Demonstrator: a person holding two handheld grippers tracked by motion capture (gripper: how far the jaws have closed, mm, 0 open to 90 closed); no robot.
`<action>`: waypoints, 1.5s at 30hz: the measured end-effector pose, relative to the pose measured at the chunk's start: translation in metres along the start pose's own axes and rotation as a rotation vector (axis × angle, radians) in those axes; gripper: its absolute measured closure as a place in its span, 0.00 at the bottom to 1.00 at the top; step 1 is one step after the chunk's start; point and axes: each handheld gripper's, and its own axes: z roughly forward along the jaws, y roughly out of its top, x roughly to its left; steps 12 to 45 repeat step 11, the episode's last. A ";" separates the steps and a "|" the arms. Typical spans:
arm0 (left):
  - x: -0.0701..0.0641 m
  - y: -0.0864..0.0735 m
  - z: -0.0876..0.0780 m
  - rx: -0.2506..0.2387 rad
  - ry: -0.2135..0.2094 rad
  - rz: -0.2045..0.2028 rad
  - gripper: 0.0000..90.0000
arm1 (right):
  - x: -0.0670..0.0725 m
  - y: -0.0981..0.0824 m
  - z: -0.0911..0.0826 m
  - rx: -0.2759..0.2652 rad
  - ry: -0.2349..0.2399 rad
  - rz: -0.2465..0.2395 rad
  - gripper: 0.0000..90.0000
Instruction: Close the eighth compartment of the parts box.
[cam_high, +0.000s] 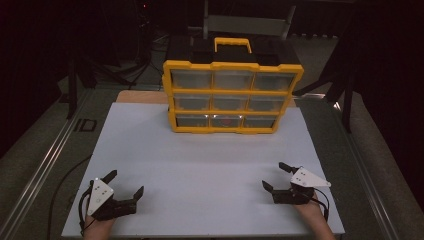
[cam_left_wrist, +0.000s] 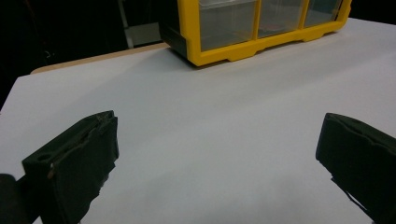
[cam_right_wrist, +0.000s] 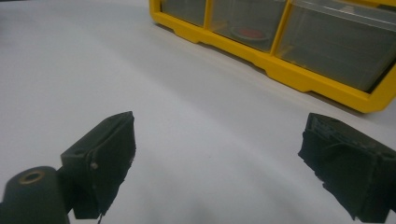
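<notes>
A yellow drawer organizer (cam_high: 232, 95) with clear drawers in three rows stands upright at the far side of the white table (cam_high: 210, 165). A red item (cam_right_wrist: 250, 33) lies inside the bottom middle drawer. My left gripper (cam_high: 125, 182) rests near the front left of the table, open, nothing between its jaws. My right gripper (cam_high: 276, 176) rests near the front right, also open and empty. In the left gripper view the organizer's lower left corner (cam_left_wrist: 219, 51) is ahead and to the right of the left gripper (cam_left_wrist: 217, 144). In the right gripper view the bottom drawers (cam_right_wrist: 327, 42) lie ahead of the right gripper (cam_right_wrist: 217, 154).
The organizer has a yellow carry handle (cam_high: 232, 44) on top. Beyond the table's far edge a wooden board (cam_high: 140, 96) shows, then dark floor and stands. A metal rail (cam_high: 45, 160) runs along the left side. Bare white tabletop lies between grippers and organizer.
</notes>
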 end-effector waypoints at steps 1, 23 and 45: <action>0.000 0.000 0.000 0.000 0.000 -0.001 0.00 | 0.000 0.000 0.000 -0.002 0.000 0.003 0.11; 0.000 0.000 0.001 0.002 -0.001 -0.010 0.00 | 0.001 0.001 0.001 0.008 0.002 0.003 0.11; 0.000 0.000 0.001 0.002 -0.001 -0.010 0.00 | 0.001 0.001 0.001 0.008 0.002 0.003 0.11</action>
